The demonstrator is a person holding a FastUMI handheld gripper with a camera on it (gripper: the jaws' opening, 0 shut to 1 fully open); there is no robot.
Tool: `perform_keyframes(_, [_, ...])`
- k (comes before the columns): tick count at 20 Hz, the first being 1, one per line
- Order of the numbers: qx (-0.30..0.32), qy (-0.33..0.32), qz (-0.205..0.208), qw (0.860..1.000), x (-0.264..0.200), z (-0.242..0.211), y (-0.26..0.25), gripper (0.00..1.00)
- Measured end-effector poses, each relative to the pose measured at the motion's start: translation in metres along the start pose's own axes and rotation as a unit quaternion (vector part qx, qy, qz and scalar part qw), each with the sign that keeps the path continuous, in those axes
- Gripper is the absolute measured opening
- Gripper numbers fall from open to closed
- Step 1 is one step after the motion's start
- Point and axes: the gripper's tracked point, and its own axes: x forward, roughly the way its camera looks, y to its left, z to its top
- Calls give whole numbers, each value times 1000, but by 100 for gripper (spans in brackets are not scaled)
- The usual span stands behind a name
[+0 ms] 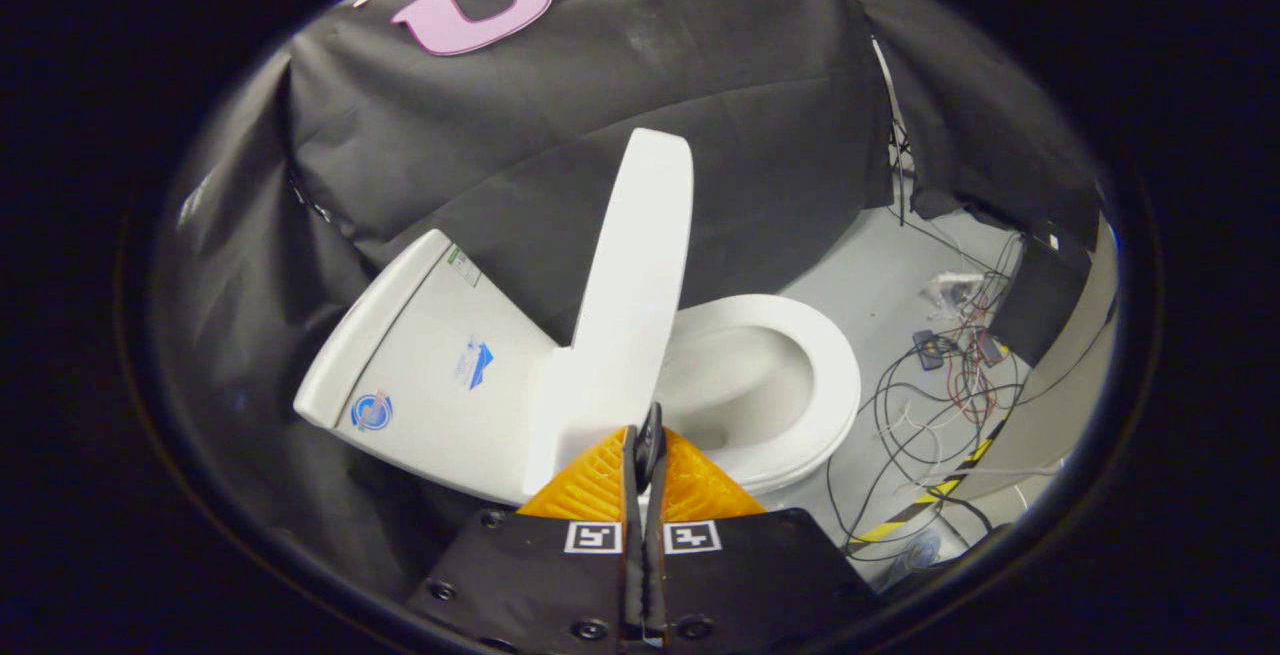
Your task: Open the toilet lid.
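Note:
The white toilet lid (640, 275) stands raised, seen almost edge-on, between the tank (420, 365) and the seat ring (835, 385). The bowl (745, 375) lies uncovered beyond the lid. My gripper (648, 430) is shut, its orange fingers (590, 485) pressed together with only the black pads between them. The tips sit just in front of the lid's near edge, and nothing is held between them. I cannot tell whether they touch the lid.
A tangle of cables and small boxes (950, 375) lies on the grey floor to the right of the toilet. Yellow-and-black tape (925, 505) runs along the floor near a pale panel (1050, 415). Black cloth hangs behind the toilet.

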Motion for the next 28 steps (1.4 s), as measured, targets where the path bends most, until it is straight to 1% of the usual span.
perform_keyframes(6, [-10, -17, -14, 1000, -4, 4, 30, 1])
perform_keyframes(10, [15, -23, -14, 1000, -7, 9, 48, 1])
perform_keyframes(15, [-19, -28, -11, 999, -10, 12, 73, 1])
perform_keyframes(20, [-21, -34, -7, 999, -11, 12, 90, 1])
perform_keyframes(23, [-40, -43, -10, 998, -13, 13, 96, 1])
perform_keyframes(25, [-42, -46, -12, 998, -13, 13, 101, 1])
perform_keyframes(28, [-29, -51, -12, 998, -11, 13, 110, 1])
